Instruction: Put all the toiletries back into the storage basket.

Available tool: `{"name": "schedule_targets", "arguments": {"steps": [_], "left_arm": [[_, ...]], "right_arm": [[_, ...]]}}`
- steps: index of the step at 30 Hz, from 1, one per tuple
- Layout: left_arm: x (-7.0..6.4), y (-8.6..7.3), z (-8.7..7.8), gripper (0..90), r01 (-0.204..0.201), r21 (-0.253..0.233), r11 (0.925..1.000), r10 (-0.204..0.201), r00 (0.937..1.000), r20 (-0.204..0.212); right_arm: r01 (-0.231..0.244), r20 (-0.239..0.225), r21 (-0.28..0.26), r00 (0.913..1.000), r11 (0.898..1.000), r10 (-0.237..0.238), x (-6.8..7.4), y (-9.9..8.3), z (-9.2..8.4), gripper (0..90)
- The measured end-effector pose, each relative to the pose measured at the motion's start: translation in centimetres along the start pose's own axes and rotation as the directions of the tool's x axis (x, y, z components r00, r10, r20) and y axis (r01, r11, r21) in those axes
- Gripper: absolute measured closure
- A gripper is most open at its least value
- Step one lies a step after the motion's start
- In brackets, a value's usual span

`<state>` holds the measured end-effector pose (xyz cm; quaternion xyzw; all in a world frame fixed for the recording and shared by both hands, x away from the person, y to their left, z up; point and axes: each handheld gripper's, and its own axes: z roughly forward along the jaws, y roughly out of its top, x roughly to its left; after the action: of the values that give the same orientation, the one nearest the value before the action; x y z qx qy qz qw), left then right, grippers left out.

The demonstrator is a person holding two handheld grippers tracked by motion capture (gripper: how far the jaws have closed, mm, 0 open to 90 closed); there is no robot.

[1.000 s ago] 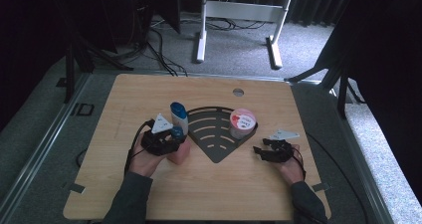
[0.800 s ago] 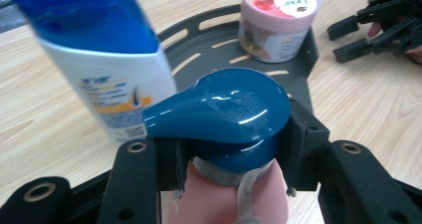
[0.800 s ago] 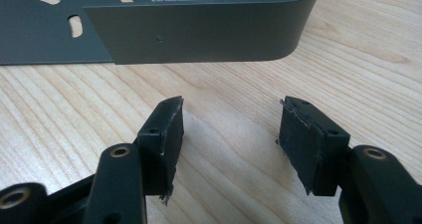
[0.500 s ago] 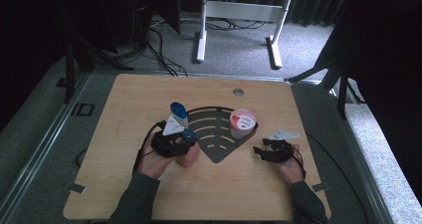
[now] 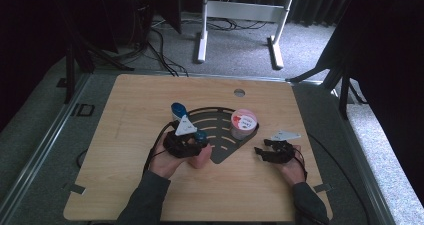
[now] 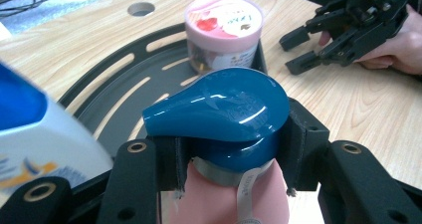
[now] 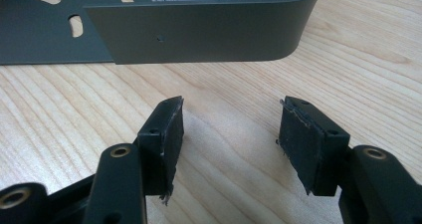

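Note:
My left gripper (image 5: 197, 144) is shut on a pink bottle (image 5: 200, 158) with a glossy teal cap (image 5: 200, 135), gripping just under the cap. In the left gripper view the cap (image 6: 219, 109) sits between the two jaws above the pink body (image 6: 224, 199). The bottle is at the near left edge of the dark slotted tray (image 5: 220, 137). My right gripper (image 5: 261, 154) rests low on the table, right of the tray, open with nothing between its jaws (image 7: 231, 134); bare wood shows in the gap.
A white bottle with a blue cap (image 5: 178, 111) stands at the tray's left side, close behind the left hand. A pink-lidded tub (image 5: 243, 124) sits in the tray's right corner, just beyond the tray wall (image 7: 199, 32). A round hole (image 5: 239, 92) lies near the table's far edge.
The left hand has carried the pink bottle to the right, from the bare wood to the tray's near left edge. The right hand has stayed put.

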<state>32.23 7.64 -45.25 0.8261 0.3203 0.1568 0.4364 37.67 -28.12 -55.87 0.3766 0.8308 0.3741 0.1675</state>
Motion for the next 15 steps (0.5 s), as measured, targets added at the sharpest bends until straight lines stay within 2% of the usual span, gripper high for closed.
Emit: {"name": "schedule_targets", "arguments": {"steps": [15], "left_arm": [[-0.2,1.1,1.3,52.9,-0.001,-0.006,1.0000,0.001,0.9999,0.015]], "right_arm": [[0.003,0.000,0.000,1.0000,1.000,-0.003,0.0,0.0,0.0,42.8]]}}
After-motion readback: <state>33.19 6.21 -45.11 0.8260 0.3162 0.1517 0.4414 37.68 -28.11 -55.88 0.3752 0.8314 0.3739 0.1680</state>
